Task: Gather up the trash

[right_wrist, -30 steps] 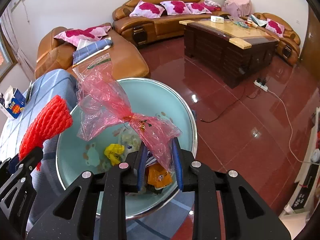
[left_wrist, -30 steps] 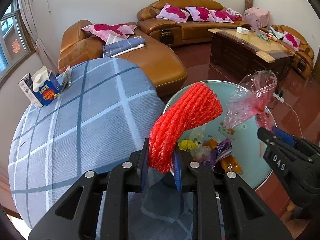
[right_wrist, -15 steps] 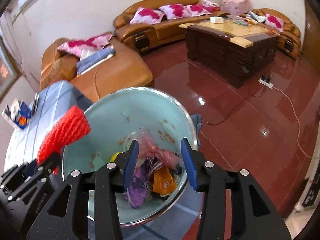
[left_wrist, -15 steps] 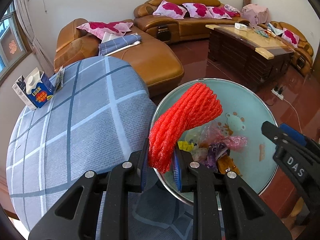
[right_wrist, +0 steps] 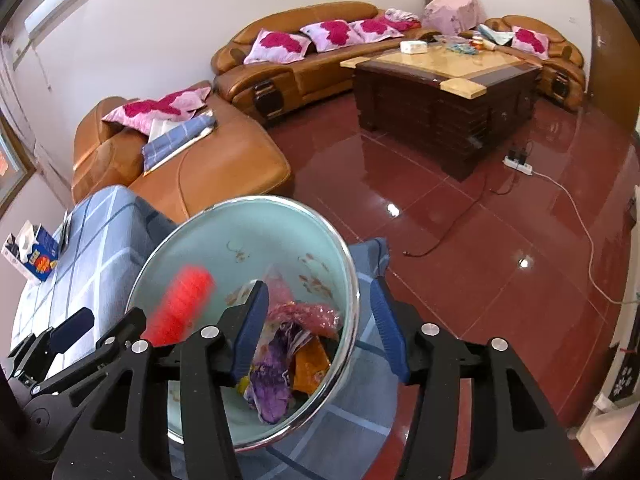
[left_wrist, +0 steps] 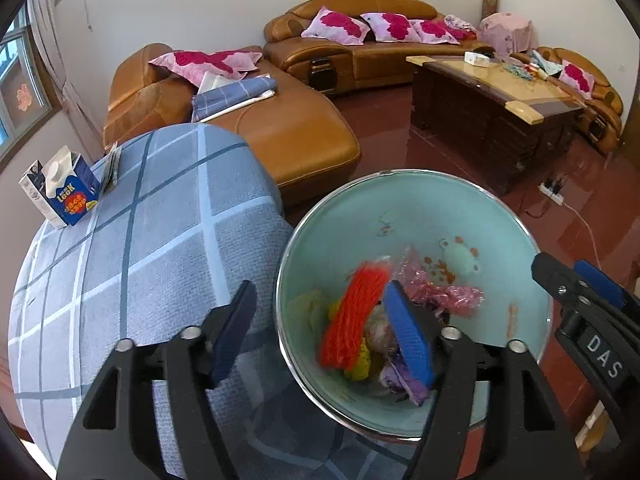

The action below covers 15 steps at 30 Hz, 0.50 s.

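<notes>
Ribbed red foam netting blurs inside the glossy enamel basin; both tools opening, empty.

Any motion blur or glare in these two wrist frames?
Left wrist view: the red foam net sleeve is smeared by motion over the sharp teal basin. Right wrist view: same sleeve blurred; white glare spots on the glossy red floor tiles.

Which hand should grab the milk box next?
Left, probably. The milk box stands on the table on the left gripper's side; its jaws are opening, the red net dropping between them. The right gripper, opening with nothing gripped, hovers beyond the basin.
</notes>
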{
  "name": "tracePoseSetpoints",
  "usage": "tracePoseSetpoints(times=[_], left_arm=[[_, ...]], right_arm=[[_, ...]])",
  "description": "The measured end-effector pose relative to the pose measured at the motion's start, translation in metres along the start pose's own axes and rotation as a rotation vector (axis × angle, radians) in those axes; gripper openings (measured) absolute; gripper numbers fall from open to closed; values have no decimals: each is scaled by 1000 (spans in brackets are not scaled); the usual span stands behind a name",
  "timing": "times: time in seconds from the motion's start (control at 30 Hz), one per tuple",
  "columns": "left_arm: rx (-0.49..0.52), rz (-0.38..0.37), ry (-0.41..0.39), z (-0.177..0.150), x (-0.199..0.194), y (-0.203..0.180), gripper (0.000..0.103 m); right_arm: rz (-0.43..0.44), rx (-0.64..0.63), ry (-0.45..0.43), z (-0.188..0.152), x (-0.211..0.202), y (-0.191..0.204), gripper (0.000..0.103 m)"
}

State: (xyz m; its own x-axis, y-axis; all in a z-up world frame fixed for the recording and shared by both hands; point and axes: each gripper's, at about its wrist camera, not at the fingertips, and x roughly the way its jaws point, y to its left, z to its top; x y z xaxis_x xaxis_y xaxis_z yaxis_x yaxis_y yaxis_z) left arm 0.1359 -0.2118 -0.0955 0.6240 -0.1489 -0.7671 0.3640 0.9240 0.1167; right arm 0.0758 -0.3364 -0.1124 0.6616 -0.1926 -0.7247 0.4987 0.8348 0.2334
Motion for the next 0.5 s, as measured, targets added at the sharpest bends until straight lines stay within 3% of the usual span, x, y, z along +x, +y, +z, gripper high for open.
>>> tracePoseSetpoints(times=[0.3, 0.5], left_arm=[[-52, 8, -94, -6, -37, 22, 97], [-58, 6, -129, -18, -59, 37, 97]], right_arm=[[31, 74, -62, -8, -20, -14, 73], [28, 29, -105, -20, -42, -6, 80]])
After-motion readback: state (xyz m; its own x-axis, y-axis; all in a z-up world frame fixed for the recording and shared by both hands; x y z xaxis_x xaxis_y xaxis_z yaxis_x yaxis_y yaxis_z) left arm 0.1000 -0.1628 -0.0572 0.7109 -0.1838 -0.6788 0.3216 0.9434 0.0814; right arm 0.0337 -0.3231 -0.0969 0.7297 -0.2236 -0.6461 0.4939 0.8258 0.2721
